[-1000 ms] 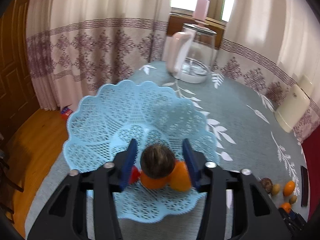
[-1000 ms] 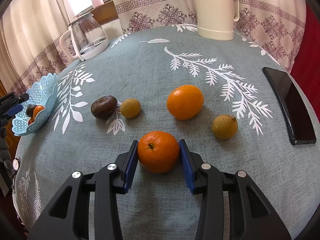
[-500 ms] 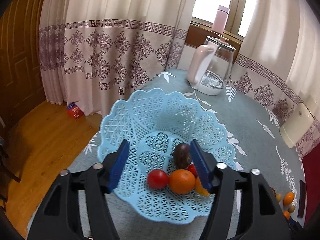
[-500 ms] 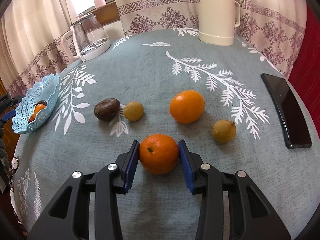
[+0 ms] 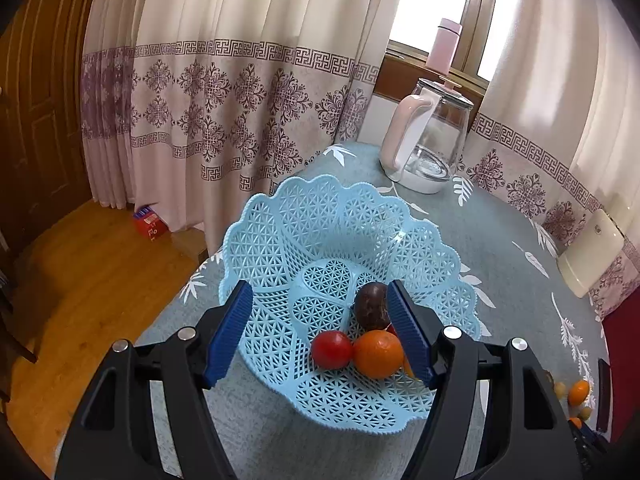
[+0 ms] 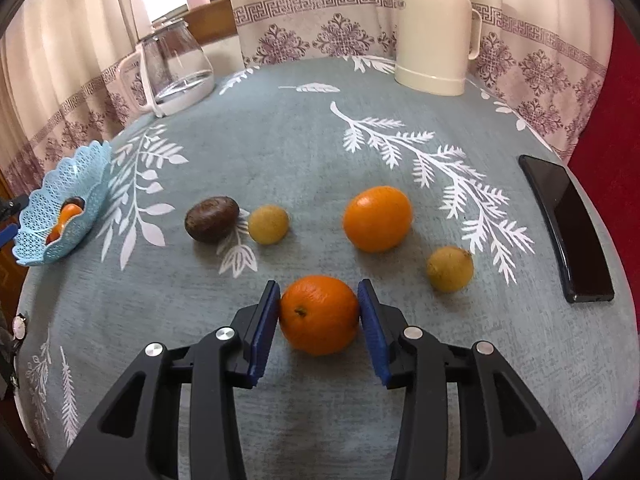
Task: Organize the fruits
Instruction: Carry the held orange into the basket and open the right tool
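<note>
Patterned curtains hang behind a round desk covered in a grey-green cloth with white leaf prints. At the desk's 12 o'clock edge in the right wrist view stands a cream thermos jug; a glass kettle stands near 10 o'clock and a black phone lies at 3 o'clock.

A blue lattice basket sits near the desk's edge. In the left wrist view it holds a dark passion fruit, a red tomato and an orange, all clustered toward the basket's 4 o'clock side. The left tool hangs above the basket with its blue pads wide apart and nothing between them.

The right tool has its pads pressed against both sides of a mandarin that rests on the cloth. Beyond it lie a larger orange fruit at 1 o'clock, a small yellowish fruit at 2 o'clock, and toward 11 o'clock a second small yellowish fruit just beside a brown passion fruit.
</note>
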`<state>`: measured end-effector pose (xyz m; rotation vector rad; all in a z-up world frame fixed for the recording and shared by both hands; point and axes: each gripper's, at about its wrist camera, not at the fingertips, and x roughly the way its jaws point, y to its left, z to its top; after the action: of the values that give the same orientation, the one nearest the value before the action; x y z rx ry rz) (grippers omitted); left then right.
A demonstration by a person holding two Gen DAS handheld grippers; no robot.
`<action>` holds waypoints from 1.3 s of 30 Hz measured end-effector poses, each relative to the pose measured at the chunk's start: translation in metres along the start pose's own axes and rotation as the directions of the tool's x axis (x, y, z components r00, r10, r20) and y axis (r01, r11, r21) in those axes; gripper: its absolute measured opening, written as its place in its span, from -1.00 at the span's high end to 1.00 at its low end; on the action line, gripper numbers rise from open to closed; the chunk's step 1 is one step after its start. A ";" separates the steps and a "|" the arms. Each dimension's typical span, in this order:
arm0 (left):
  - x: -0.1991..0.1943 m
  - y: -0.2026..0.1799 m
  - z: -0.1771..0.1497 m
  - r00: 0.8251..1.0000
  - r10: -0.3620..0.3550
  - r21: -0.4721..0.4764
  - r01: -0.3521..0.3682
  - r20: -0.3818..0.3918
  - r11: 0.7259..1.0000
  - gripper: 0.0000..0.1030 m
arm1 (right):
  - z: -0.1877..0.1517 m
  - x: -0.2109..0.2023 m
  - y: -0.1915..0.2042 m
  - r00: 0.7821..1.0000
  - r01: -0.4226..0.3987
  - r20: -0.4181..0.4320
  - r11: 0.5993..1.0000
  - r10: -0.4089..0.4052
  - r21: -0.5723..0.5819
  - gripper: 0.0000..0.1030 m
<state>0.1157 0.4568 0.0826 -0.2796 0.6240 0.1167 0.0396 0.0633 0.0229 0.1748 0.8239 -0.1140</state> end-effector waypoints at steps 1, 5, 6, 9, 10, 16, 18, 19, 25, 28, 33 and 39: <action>-0.001 0.001 0.001 1.000 -0.001 -0.001 0.001 0.004 1.000 -0.38 | -0.001 0.001 0.001 1.000 0.003 -0.006 1.000 -0.003 -0.005 0.19; -0.004 0.003 0.003 1.000 -0.009 -0.009 0.009 0.011 1.000 -0.38 | -0.002 0.004 0.005 1.000 0.021 -0.018 0.999 -0.022 -0.024 0.21; -0.005 0.004 0.004 1.000 -0.011 -0.012 0.011 0.013 1.000 -0.38 | -0.002 0.003 0.006 1.000 0.020 -0.018 1.000 -0.021 -0.024 0.22; -0.006 0.006 0.005 1.000 -0.015 -0.019 0.015 0.016 1.000 -0.38 | 0.000 0.000 0.010 1.000 0.018 -0.009 0.999 -0.018 -0.030 0.23; -0.007 0.006 0.005 1.000 -0.016 -0.020 0.016 0.017 1.000 -0.38 | 0.002 -0.002 0.013 1.000 0.011 -0.002 0.999 -0.011 -0.034 0.23; -0.013 0.013 0.010 0.999 -0.004 -0.029 0.005 0.038 1.000 -0.38 | 0.021 -0.014 0.044 0.997 -0.068 0.030 0.995 0.070 -0.078 0.23; -0.016 0.016 0.012 0.999 -0.004 -0.038 0.006 0.045 0.999 -0.38 | 0.029 -0.016 0.059 0.994 -0.094 0.039 0.990 0.098 -0.103 0.23; -0.017 0.018 0.013 0.999 -0.005 -0.042 0.007 0.048 0.999 -0.38 | 0.033 -0.016 0.069 0.992 -0.114 0.042 0.986 0.119 -0.119 0.23; -0.026 0.025 0.019 0.997 0.011 -0.048 -0.007 0.077 0.999 -0.43 | 0.056 -0.020 0.129 0.974 -0.203 0.060 0.955 0.220 -0.216 0.23; -0.031 0.027 0.020 0.996 0.011 -0.048 -0.007 0.090 0.999 -0.50 | 0.068 -0.017 0.159 0.962 -0.243 0.060 0.936 0.265 -0.254 0.23; -0.037 0.030 0.023 0.994 0.016 -0.054 -0.010 0.111 0.999 -0.51 | 0.084 -0.002 0.204 0.952 -0.281 0.036 0.917 0.303 -0.284 0.23; -0.042 0.037 0.026 0.989 0.054 -0.066 -0.045 0.134 0.997 -0.63 | 0.096 0.025 0.239 0.953 -0.293 -0.015 0.912 0.301 -0.286 0.23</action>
<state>0.0894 0.4989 0.1194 -0.3144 0.4926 0.2021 0.1659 0.2774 0.0949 0.0236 0.7656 0.2892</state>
